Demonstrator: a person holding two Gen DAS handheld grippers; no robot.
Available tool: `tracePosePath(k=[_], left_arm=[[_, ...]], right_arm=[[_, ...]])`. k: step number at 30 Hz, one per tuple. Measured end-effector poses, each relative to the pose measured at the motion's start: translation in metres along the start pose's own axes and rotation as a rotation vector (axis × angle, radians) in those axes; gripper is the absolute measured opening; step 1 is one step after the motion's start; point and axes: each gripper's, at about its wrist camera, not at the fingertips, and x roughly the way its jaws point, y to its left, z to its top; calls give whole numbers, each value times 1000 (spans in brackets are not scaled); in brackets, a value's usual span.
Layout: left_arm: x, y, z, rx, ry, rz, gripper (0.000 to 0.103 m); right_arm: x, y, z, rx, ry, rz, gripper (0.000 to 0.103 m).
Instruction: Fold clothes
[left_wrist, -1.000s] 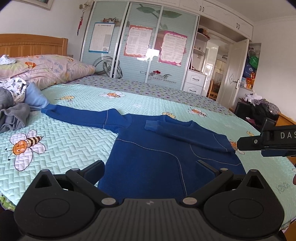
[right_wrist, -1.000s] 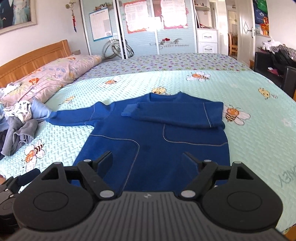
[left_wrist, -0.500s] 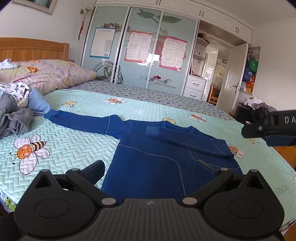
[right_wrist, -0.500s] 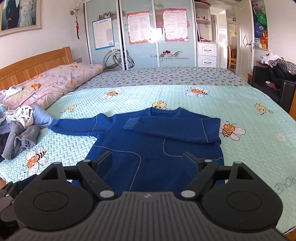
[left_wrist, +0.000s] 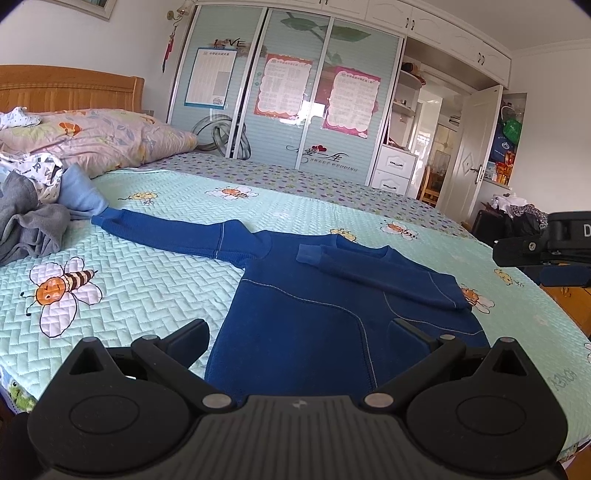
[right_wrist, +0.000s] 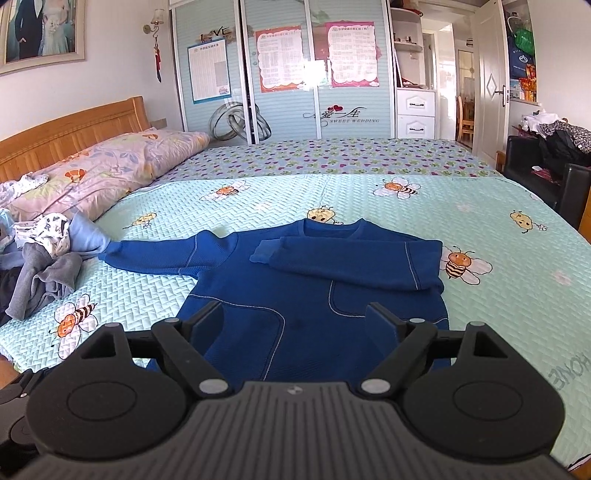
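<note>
Lying flat: we see the blue sweater (right_wrist: 303, 302) spread on the bed (right_wrist: 517, 295), hem towards us, neck away from us.
Right sleeve: the folded sleeve (right_wrist: 343, 264) already lies across the chest, its cuff near the middle.
Left sleeve: the outstretched sleeve (left_wrist: 173, 232) reaches out to the left, and its cuff touches the pile of clothes (left_wrist: 33, 218).
Stage: we judge the sweater half folded, one sleeve in and one out.
Left gripper (left_wrist: 299, 339): we hold it above the hem with its jaws spread wide and nothing between them.
Right gripper (right_wrist: 295, 319): we hold it over the lower body, jaws likewise wide apart and empty.
Risk at the cuff: we could catch the light blue garment (left_wrist: 79, 194) together with the cuff, because the two touch.
Risk to the fold: we could drag the body cloth and let the folded sleeve slide off the chest, since nothing pins it.
Risk of a thick grab: we could pinch the quilted cover (left_wrist: 155, 280) with the sweater, since both are soft.
Beyond: the pillow (right_wrist: 110, 173) and wardrobe (right_wrist: 314, 74) stand well clear.
</note>
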Motion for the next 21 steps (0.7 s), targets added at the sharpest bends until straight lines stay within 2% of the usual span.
tracePosePath(k=[3,5,11,17,21], left_arm=[[3,11,0,-35,4,-2,102],[7,22,0,-75,10,1,102],[31,75,6,-213,15,69,102],[72,148,26,-453,-18,100,102],[105,203,48,-635,-78,98,102]], right_arm=[[0,-1,-2,5,-3,10,85],[3,-8,-10,38,-12,54,87],[23,-39,-48,220,-19,181,89],[40,-56,-78,326,-63,210,89],[52,-61,-84,326,-36,176,89]])
